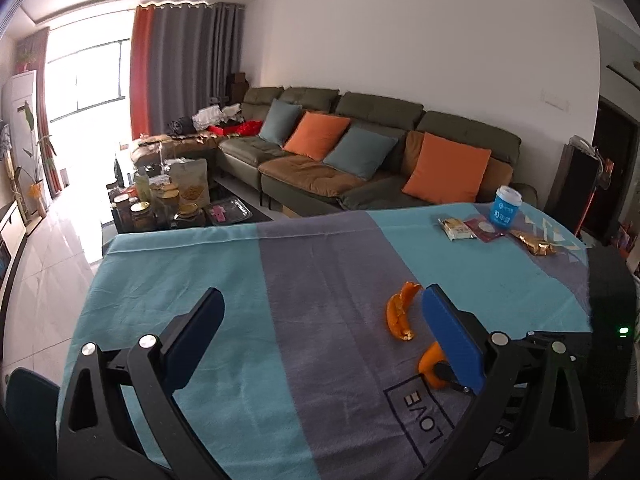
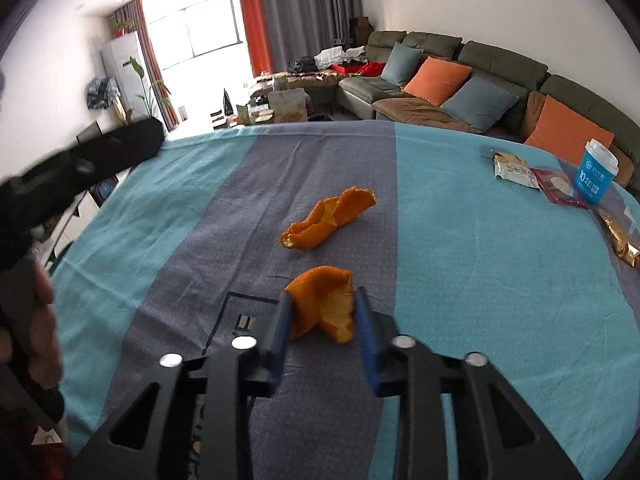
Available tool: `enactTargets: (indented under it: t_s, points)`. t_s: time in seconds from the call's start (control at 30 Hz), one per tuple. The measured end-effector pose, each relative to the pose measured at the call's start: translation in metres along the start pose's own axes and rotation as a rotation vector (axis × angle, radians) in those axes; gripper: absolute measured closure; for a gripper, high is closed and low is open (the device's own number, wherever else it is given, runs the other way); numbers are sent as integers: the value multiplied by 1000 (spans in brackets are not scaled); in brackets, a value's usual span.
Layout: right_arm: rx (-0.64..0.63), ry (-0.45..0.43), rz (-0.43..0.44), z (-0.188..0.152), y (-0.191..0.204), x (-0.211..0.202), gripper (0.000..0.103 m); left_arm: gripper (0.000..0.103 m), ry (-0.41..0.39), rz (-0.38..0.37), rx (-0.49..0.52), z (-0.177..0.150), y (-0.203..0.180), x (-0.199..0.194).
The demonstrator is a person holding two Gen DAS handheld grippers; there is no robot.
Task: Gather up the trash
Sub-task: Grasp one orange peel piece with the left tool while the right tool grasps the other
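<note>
Two pieces of orange peel lie on the blue and grey tablecloth. My right gripper is shut on the near orange peel, its blue pads pressed against both sides. The far orange peel lies free ahead of it. In the left wrist view my left gripper is wide open and empty above the cloth; the far peel lies just left of its right finger, and the near peel is partly hidden behind that finger.
At the far right of the table stand a blue paper cup, a white snack packet, a dark red packet and a gold wrapper. A sofa with cushions is beyond. The left gripper shows blurred at left.
</note>
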State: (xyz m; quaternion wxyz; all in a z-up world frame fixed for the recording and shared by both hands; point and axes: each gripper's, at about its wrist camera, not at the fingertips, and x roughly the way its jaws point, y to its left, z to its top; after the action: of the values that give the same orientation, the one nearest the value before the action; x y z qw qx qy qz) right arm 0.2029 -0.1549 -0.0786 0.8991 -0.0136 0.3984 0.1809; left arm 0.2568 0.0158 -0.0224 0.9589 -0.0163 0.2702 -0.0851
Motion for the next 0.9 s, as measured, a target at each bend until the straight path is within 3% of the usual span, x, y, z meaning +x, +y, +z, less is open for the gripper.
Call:
enactTargets:
  t_s: [0.17,0.6,0.7,0.77,0.9]
  points:
    - [23,-14,30,0,-8,-7,92,5,55,-51,-30,3,-8,24]
    - [134,-61,-11,-10,-60,-32,93,6,181,-112,37,-5,-51,78]
    - [145,-74,-16,-9,-68,-36,93,20,232,-131,39,-7,-58,92]
    - [150,-83,-14,-7,-72,-37,93,37,270,-135,36,-10,-60,101]
    - [160,-104,-9,-5,-77,-42,93,60,347,-150,25,-18,-64,118]
